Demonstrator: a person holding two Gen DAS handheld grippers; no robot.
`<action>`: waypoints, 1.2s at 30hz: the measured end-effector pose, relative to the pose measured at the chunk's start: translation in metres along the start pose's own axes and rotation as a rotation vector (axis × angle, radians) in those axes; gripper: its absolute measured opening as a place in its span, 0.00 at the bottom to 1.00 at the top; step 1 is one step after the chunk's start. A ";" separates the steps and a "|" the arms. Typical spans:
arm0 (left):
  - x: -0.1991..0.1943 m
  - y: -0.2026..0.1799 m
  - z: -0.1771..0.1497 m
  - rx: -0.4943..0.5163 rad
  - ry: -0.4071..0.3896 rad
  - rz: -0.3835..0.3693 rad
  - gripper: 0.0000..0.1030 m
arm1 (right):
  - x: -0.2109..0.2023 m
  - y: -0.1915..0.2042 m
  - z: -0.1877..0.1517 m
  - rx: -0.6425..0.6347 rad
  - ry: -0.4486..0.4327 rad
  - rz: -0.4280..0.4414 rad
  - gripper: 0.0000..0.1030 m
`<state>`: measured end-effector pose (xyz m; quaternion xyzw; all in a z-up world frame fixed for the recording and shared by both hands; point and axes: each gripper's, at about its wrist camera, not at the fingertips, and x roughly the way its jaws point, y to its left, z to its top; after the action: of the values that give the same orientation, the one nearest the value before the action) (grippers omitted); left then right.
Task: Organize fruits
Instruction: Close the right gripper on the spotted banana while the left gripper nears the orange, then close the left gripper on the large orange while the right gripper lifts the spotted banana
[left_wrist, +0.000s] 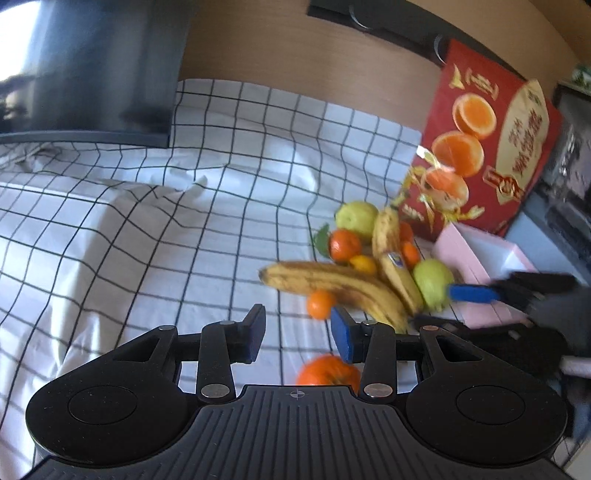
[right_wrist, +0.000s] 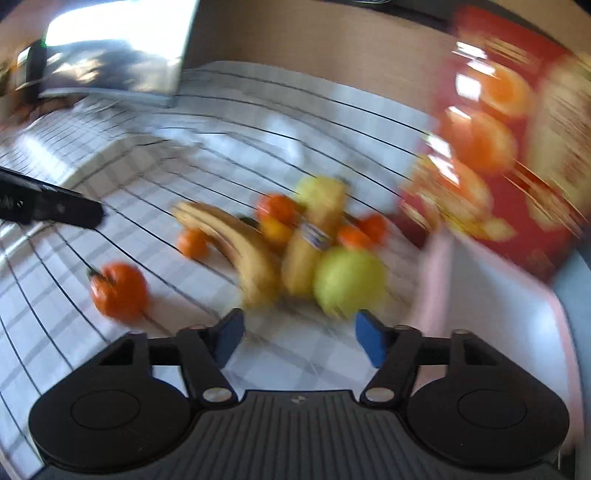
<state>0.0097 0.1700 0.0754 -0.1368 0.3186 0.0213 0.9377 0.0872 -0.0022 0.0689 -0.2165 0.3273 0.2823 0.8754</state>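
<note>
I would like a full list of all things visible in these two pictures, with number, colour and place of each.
bananas: three at least, yellow with brown spots, middle of the fruit pile
green apples: two, yellow-green, one at the near right and one at the far side of the pile
tangerines: about seven, orange, in and around the pile; one lies apart, close to the left gripper
gift box: one, red with orange pictures, standing behind the pile
tray: one, pink, right of the pile
tablecloth: one, white with black grid, under everything
dark box: one, black, far left
left gripper: blue fingers, apart, nothing between
right gripper: blue fingers, apart, nothing between
</note>
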 end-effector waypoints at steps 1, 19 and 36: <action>0.002 0.008 0.002 -0.009 0.006 -0.022 0.41 | 0.012 0.002 0.012 -0.022 0.015 0.021 0.52; 0.019 0.012 -0.010 0.181 0.178 -0.163 0.42 | 0.072 0.014 0.039 -0.008 0.173 0.138 0.38; 0.006 -0.038 -0.040 0.332 0.173 -0.079 0.42 | 0.057 0.009 0.012 0.119 0.138 0.246 0.39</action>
<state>-0.0040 0.1228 0.0508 0.0058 0.3916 -0.0803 0.9166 0.1224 0.0310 0.0361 -0.1415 0.4267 0.3519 0.8210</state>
